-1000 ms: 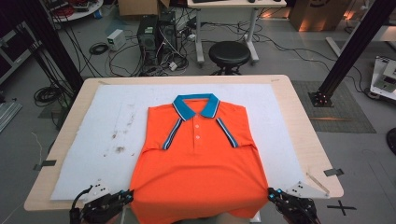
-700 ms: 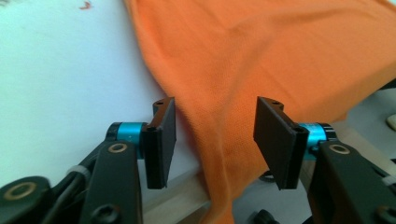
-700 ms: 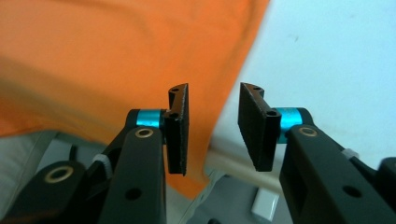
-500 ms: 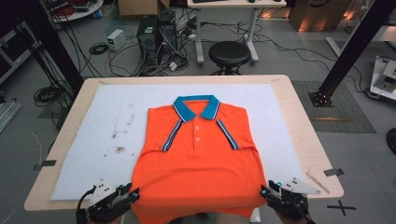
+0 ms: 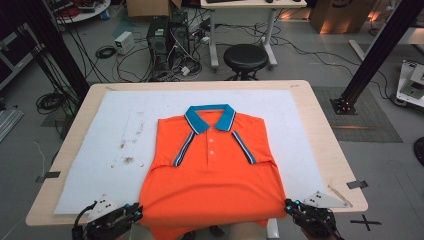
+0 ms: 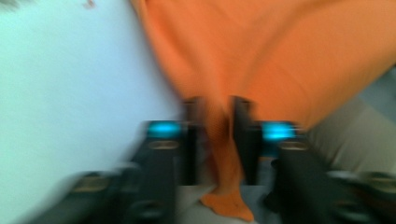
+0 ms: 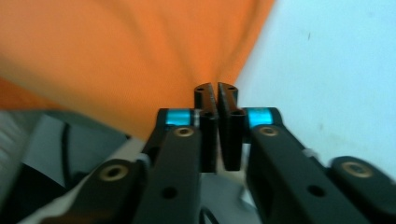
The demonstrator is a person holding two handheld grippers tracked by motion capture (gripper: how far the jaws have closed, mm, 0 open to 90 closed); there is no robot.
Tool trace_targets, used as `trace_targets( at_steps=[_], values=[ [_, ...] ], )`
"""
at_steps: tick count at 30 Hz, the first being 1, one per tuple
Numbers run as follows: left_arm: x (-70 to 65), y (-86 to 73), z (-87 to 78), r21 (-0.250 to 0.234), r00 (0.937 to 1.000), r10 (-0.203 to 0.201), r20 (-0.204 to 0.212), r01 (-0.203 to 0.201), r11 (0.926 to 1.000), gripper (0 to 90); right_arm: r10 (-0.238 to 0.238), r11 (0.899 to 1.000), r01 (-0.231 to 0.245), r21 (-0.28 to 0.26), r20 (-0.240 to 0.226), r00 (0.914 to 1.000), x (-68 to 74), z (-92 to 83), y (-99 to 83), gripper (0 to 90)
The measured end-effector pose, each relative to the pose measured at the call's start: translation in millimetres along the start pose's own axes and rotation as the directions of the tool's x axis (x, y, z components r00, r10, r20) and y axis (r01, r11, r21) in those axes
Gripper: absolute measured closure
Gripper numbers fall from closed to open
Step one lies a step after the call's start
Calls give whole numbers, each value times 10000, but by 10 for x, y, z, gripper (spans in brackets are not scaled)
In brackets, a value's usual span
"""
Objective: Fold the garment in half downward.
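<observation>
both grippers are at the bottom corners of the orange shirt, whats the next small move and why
Probably close the left gripper on the hem. Its jaws have just been opening and stand apart with a fold of the orange shirt hanging loose between them, while the right gripper has been closing and looks nearly shut at its corner. Both corners need a firm hold before lifting the hem towards the collar.

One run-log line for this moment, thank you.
left gripper: opening, hem between jaws | right gripper: closing at hem corner | orange polo shirt: flat on table

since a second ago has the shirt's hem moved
Yes: the shirt's hem has slid toward the table's near edge, now overhanging it more.
</observation>
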State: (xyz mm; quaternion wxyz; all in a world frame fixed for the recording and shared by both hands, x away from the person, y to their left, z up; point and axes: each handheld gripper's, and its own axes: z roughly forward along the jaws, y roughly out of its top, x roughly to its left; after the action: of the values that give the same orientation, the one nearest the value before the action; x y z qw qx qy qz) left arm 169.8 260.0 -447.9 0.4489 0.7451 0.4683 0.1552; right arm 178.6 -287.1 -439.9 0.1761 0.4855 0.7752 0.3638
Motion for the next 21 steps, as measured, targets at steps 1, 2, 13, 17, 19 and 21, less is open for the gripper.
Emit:
trace_targets(
  at_steps=[1, 2, 13, 17, 19, 21],
  values=[
    [28, 32, -11, -341, 10000, -66, -6, 66, 9994, 589, 154, 9997, -155, -208, -26, 9999, -26, 1, 19, 710],
    [54, 66, -16, -576, 9999, -133, -10, 133, 9983, 546, 341, 9985, -340, -419, 8, 9994, -57, 7, 42, 650],
    [257, 358, 459, -273, 9999, -110, 50, 111, 9996, 515, 666, 9960, -641, -620, 403, 9970, -220, 368, 334, 567],
    [249, 432, 628, 282, 9997, 251, -59, -249, 9993, 543, 428, 9990, -421, -138, 558, 9975, -243, 543, 443, 632],
    [239, 441, 698, 516, 9986, 492, -189, -481, 9975, 583, 376, 9993, -379, 63, 470, 9982, -266, 598, 470, 712],
    [243, 461, 694, 697, 9942, 915, -561, -875, 9937, 704, 309, 9991, -323, 268, 520, 9982, -290, 635, 478, 795]
  ],
)
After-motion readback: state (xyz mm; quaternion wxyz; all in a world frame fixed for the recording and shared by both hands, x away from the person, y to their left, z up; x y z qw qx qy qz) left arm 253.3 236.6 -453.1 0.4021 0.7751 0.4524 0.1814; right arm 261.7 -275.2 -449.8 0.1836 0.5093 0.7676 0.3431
